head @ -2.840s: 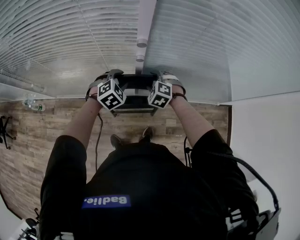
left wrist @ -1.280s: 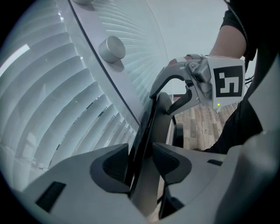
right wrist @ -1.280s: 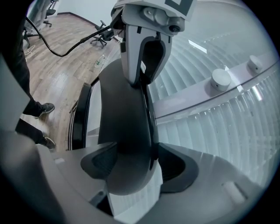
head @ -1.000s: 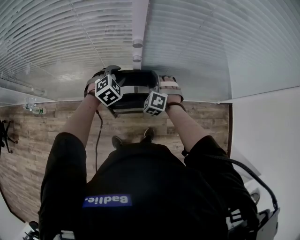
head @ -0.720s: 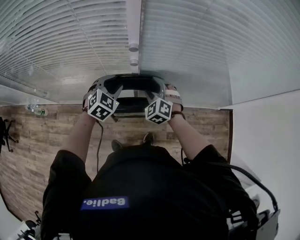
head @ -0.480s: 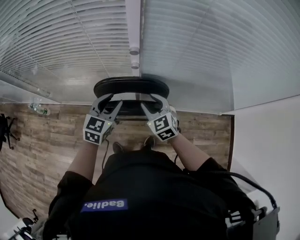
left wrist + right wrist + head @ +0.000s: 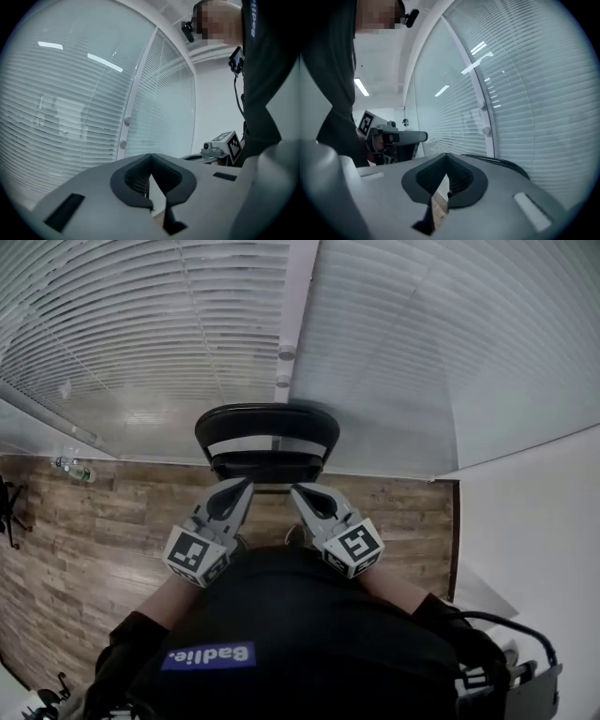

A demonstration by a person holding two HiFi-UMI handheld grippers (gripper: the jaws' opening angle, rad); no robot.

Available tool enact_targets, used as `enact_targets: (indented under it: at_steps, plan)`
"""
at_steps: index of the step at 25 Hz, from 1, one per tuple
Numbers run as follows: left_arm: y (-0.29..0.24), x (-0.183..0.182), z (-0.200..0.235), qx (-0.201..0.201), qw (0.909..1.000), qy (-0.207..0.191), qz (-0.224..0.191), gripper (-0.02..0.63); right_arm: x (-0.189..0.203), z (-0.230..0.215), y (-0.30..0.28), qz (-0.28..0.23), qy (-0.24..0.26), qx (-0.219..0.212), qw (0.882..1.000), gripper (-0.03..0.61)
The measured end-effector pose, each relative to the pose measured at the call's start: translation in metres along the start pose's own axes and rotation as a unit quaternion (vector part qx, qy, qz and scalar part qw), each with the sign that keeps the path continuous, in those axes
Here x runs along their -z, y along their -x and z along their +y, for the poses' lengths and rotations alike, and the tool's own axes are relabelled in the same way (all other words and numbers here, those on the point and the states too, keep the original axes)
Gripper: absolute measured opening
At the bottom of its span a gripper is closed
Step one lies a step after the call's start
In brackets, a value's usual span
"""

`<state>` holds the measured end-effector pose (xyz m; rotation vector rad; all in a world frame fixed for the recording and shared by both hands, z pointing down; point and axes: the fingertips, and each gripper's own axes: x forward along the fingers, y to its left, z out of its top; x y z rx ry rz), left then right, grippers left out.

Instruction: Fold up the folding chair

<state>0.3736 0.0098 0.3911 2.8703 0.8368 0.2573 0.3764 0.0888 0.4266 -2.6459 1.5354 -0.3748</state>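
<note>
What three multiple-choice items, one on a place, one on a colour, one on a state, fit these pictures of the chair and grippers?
1. Where is the folding chair?
A. between the grippers and the blinds
B. behind the person
C. on a table
2. What colour is it?
A. white
B. black
C. red
3. How are the left gripper and the right gripper?
A. shut on the chair
B. wide open
C. shut, empty

1 A: the head view shows it ahead of both grippers.
2 B: its back and seat are black.
3 C: each gripper view shows the jaws together, nothing between.
</note>
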Motion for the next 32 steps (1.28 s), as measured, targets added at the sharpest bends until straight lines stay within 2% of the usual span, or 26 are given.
enact_targets:
  at_steps: [4,9,17,32]
  plan:
    - [0.011,-0.009,-0.015,0.022,0.9995,-0.007,-0.02,0.005,-0.016,0.027,0.005,-0.008,0.034,-0.018,0.999,0.002]
    - [0.01,-0.002,-0.021,0.033,0.9993,-0.016,-0.009,0.005,-0.008,0.028,0.004,-0.003,0.011,-0.018,1.0,0.002]
    - [0.009,0.002,-0.02,0.039,0.9989,-0.027,0.004,0.005,-0.005,0.028,-0.004,0.003,0.011,-0.021,1.0,0.002]
    - [0.009,0.005,-0.013,0.031,0.9992,-0.022,0.014,0.005,0.0,0.026,-0.008,0.017,0.008,-0.017,1.0,0.002]
